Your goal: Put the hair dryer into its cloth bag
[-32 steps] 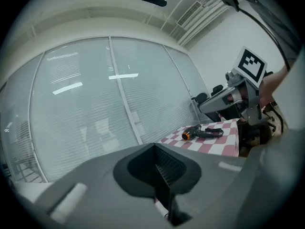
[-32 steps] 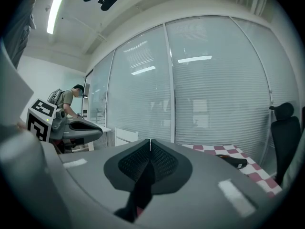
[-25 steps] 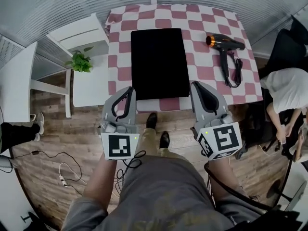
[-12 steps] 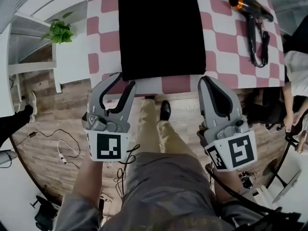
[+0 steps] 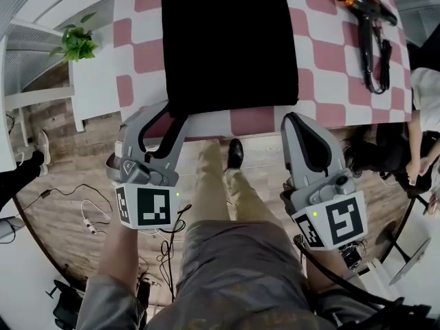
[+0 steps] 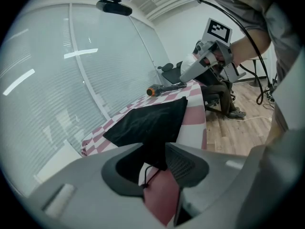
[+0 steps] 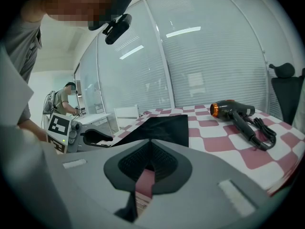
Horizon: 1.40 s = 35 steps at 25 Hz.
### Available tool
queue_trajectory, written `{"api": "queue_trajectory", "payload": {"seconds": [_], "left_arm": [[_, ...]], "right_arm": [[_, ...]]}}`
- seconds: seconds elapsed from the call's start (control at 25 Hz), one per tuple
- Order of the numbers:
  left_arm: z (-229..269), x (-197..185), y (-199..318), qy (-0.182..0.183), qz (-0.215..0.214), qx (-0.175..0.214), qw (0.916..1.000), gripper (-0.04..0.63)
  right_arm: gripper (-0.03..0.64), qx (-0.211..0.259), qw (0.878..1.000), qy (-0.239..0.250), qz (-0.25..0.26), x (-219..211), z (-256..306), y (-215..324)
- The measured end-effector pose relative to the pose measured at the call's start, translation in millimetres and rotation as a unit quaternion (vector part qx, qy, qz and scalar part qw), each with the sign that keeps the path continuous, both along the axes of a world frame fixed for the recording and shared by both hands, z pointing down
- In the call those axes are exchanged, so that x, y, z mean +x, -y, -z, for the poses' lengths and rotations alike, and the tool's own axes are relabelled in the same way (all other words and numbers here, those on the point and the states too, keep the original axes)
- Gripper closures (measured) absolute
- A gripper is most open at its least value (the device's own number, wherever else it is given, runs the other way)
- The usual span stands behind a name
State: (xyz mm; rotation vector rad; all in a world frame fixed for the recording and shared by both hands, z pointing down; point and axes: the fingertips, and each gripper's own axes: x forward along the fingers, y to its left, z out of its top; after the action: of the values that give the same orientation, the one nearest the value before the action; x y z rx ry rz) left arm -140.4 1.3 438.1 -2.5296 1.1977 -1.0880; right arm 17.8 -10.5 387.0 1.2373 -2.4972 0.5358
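Approach was under way: left gripper (image 5: 175, 113), jaws apart and empty, and right gripper (image 5: 294, 119), closed on nothing, hovered at the cloth bag's (image 5: 230, 40) near edge, with the hair dryer (image 5: 361, 2) well apart on the table, probably to be fetched next.

1. Red-and-white checked tablecloth (image 5: 141, 53), spread flat over the table top.
2. Potted green plant (image 5: 77, 43), upright on white side table (image 5: 96, 91), left of the cloth.
3. Wood-plank floor (image 5: 75, 163), strewn with loose cables (image 5: 93, 215).
4. Person in white top (image 5: 425, 95), at right edge.
5. Slatted blinds (image 7: 214, 56), behind glass panels beyond the table.
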Motion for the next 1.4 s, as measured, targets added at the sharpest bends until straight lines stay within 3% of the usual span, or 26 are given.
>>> {"api": "queue_trajectory", "payload": {"seconds": [0.16,0.68,0.8,0.92,1.12,1.4], "left_arm": [[-8,4,-1,0.035,-0.024,0.003,0.9991,0.454],[-19,6,1,0.004,-0.056,-0.064,0.9964,0.445],[-21,11,-1,0.020,-0.072,-0.069,0.9949,0.517],[-18,12,1,0.005,-0.063,-0.077,0.9950,0.578],[-3,11,6,-0.018,-0.058,-0.094,0.9937,0.578],[35,15,23,-0.063,-0.031,-0.085,0.9939,0.580]], "right_arm": [[0.589,-0.006,1.000,0.000,-0.004,3,-4,1],[0.594,-0.022,1.000,0.005,-0.006,4,-15,2],[0.594,-0.024,1.000,0.005,-0.005,3,-16,2],[0.594,-0.024,1.000,0.008,-0.002,2,-15,3],[0.594,-0.025,1.000,0.012,0.004,2,-11,2],[0.594,-0.027,0.999,0.019,0.020,-4,-3,-3]]}}
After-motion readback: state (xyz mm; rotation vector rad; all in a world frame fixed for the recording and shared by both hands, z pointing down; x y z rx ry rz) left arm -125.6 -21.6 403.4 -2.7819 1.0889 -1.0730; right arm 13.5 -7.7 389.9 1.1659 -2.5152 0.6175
